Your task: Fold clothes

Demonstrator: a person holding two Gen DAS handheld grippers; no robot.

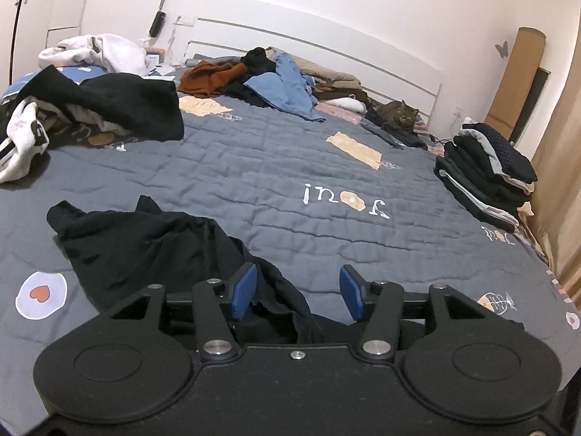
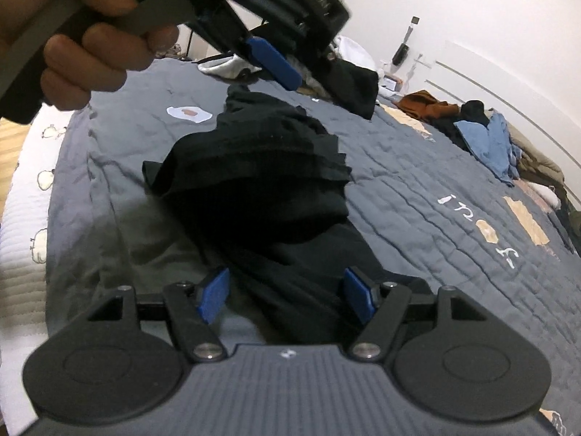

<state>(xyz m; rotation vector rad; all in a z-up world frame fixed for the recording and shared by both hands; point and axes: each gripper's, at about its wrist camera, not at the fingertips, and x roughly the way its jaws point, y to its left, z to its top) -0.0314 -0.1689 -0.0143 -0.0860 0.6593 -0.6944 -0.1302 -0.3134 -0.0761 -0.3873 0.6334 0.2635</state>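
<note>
Black garment [image 1: 152,247], a soft matte knit, lies rumpled on the grey quilted bedspread [image 1: 276,167], and part of it runs between the fingers of both grippers. The left gripper [image 1: 297,292] stands with its blue pads wide apart; a wrinkled fold of the cloth passes just inside the left-hand pad [image 1: 244,292], and neither pad clamps it. The right gripper [image 2: 287,299] is likewise spread wide, the dark fabric filling the gap between its pads, loose and ungripped. Ahead of the right fingers the garment heaps into ridged folds, and above them a hand [image 2: 83,47] grips the grey trigger handle of the other tool, whose blue pad hangs over the cloth.

Beyond the left fingers the bedspread shows stitched wavy ridges, tan patches and white lettering [image 1: 345,201] that is not clearly readable. A white patch with a red heart [image 1: 40,294] sits left of the fingers; a fish-skeleton motif [image 1: 496,302] lies to their right. Further right stands a neat stack of folded dark clothes [image 1: 488,174]. Far ahead lie loose heaps: a black and white pile [image 1: 90,109] on the left, rust and blue garments [image 1: 268,80] near the white slatted headboard [image 1: 326,54], and a tabby cat [image 1: 401,116] beside them.
</note>
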